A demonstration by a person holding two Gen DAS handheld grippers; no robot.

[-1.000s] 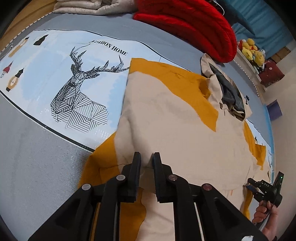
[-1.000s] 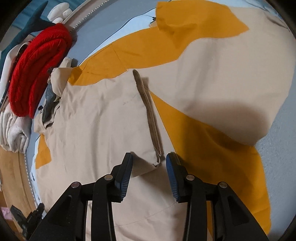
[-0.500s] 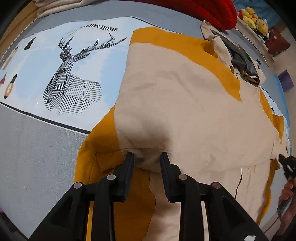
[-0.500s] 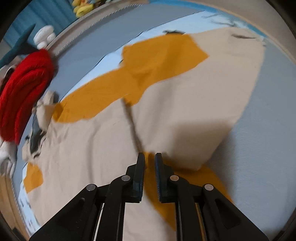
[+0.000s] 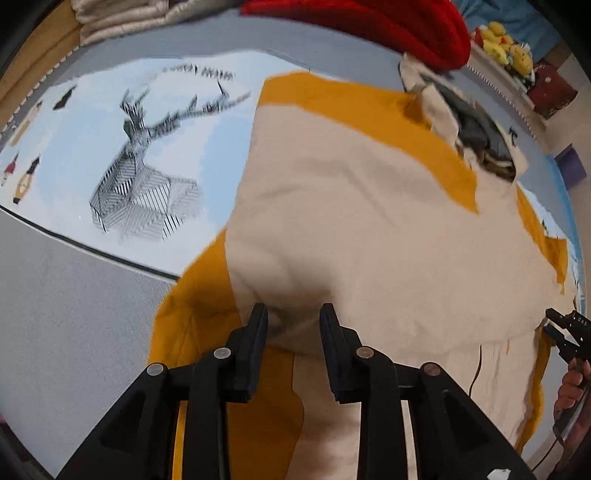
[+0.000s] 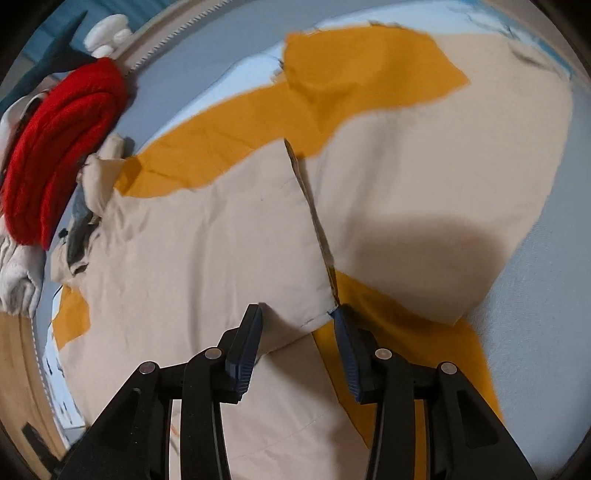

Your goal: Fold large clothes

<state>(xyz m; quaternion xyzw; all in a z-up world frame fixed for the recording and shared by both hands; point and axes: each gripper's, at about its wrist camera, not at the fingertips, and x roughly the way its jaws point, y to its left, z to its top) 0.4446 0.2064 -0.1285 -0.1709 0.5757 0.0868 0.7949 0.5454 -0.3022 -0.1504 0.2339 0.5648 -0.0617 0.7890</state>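
1. Left gripper (image 5: 293,314): jaws parted a little, black fingers (image 5: 255,332) straddling a raised fold of the beige-and-mustard jacket (image 5: 369,236); pads not pressing the cloth, nothing held. Opened within the last second, steady since.
2. Right gripper (image 6: 297,319): jaws about half apart, just opened from a near-closed pinch; corner of the folded beige panel lying between the blue-padded fingertips (image 6: 345,332), touching the right-hand pad at most, not clamped.
3. Also seen at the right edge of the left wrist view, gripped by a hand (image 5: 570,391).
4. Jacket spread flat over the grey bed cover (image 5: 66,302), beige panels folded across mustard ones, hood (image 5: 476,133) with dark lining at the far end.
5. Dark zipper edge (image 6: 314,218) running down the folded panel toward the right gripper's jaws.
6. Beside the jacket, a pale blue printed sheet (image 5: 74,147) with a geometric deer drawing (image 5: 147,184); lettering above the antlers blurred, unreadable.
7. Small figures printed at that sheet's left edge, too small to make out.
8. Beyond the hood, a red knitted bundle (image 5: 388,29) and folded pale bedding (image 5: 122,18).
9. Yellow plush toys (image 5: 509,44) on a ledge past the bed's edge, near a dark red box (image 5: 550,88).
10. Shadow of the right gripper cast over the beige cloth ahead of it.
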